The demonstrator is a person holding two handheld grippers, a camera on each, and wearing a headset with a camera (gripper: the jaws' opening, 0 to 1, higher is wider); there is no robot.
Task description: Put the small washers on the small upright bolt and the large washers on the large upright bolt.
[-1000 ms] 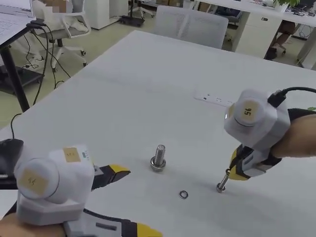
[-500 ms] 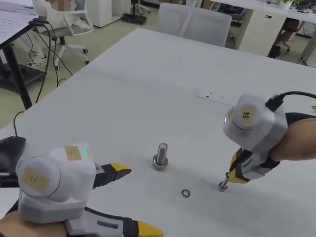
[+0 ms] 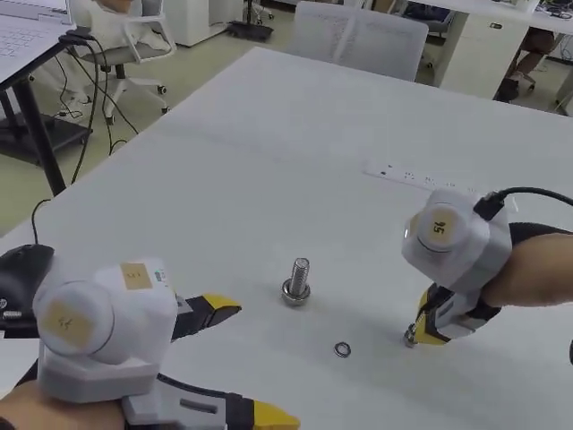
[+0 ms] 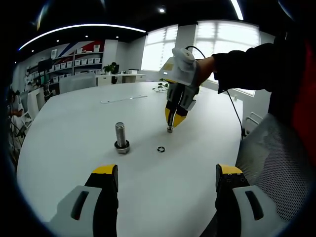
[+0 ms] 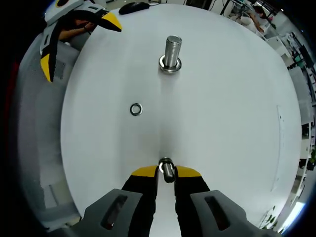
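The large bolt (image 3: 298, 280) stands upright mid-table with a washer ring at its base (image 5: 170, 64). One loose small washer (image 3: 342, 349) lies flat between the two bolts (image 5: 136, 109). My right gripper (image 3: 416, 336) points down over the small upright bolt (image 5: 167, 171). Its jaws are narrow, and the rim of a small washer shows between them around the bolt's top. My left gripper (image 3: 246, 363) hovers wide open near the table's near edge with nothing in it, its jaws (image 4: 167, 172) facing both bolts.
A white power strip (image 3: 407, 176) lies beyond the right gripper. A dark mouse (image 3: 18, 269) sits at the left table edge. A grey chair (image 3: 358, 40) stands at the far side. In the right gripper view the left gripper (image 5: 79, 44) is at upper left.
My right gripper has come down lower over the small bolt, hiding most of it. The left gripper holds its place, open. The head camera has tilted a little.
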